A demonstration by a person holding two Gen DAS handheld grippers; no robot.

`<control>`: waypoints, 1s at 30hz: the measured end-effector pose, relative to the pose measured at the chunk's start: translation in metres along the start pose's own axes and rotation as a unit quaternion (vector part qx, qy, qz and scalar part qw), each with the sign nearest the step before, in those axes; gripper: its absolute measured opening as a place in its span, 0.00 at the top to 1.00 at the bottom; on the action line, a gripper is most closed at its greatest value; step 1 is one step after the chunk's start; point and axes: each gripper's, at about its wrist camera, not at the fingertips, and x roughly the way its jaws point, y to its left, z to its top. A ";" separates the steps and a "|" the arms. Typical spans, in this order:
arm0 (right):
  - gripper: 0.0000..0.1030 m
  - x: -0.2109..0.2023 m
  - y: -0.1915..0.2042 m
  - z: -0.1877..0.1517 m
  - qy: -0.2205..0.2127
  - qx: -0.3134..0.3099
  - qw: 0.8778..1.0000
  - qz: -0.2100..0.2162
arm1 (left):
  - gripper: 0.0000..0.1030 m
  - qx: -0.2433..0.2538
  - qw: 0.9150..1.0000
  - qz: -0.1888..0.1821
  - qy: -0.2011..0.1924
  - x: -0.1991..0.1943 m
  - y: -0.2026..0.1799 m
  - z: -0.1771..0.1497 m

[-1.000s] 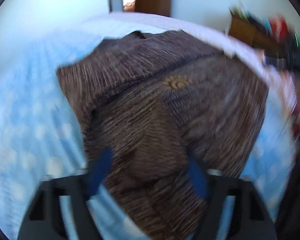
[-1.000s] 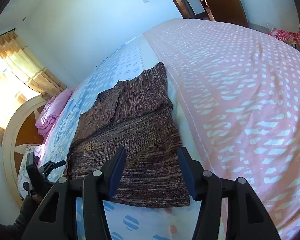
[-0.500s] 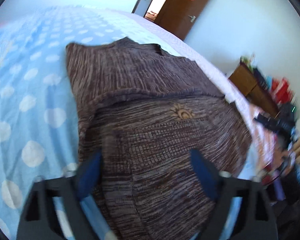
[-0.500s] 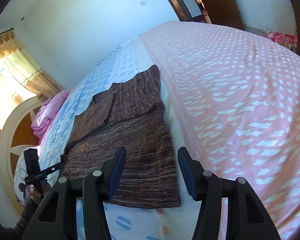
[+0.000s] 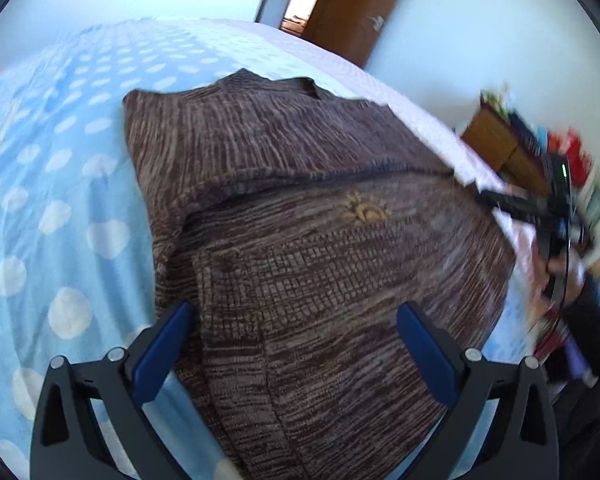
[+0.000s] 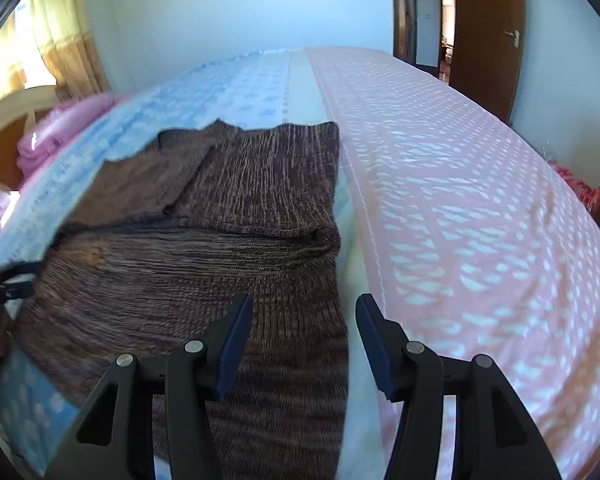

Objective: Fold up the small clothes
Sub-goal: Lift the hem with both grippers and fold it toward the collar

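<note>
A brown knitted sweater (image 5: 300, 216) with a small gold sun emblem (image 5: 366, 212) lies flat on the bed, sleeves folded in across its upper part. It also shows in the right wrist view (image 6: 228, 240). My left gripper (image 5: 296, 332) is open and empty, hovering low over the sweater's near left edge. My right gripper (image 6: 304, 332) is open and empty, low over the sweater's near right edge. The right gripper also shows at the right of the left wrist view (image 5: 540, 216), and the left gripper at the left edge of the right wrist view (image 6: 4, 284).
The bed has a blue dotted sheet (image 5: 52, 184) and a pink patterned half (image 6: 480, 208). Pink bedding (image 6: 60, 128) lies by the headboard. A brown door (image 6: 488, 36) stands beyond the bed. A wooden cabinet (image 5: 500, 148) with clutter stands to the right.
Both grippers have moved closer and lower over the sweater's near edge, so it fills more of each view. Both jaws stay open. The sweater has not moved.
</note>
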 end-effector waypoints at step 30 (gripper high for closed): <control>0.90 0.000 -0.003 -0.018 -0.014 0.008 1.000 0.012 | 0.65 -0.138 0.989 -0.042 -0.038 0.001 0.030 0.002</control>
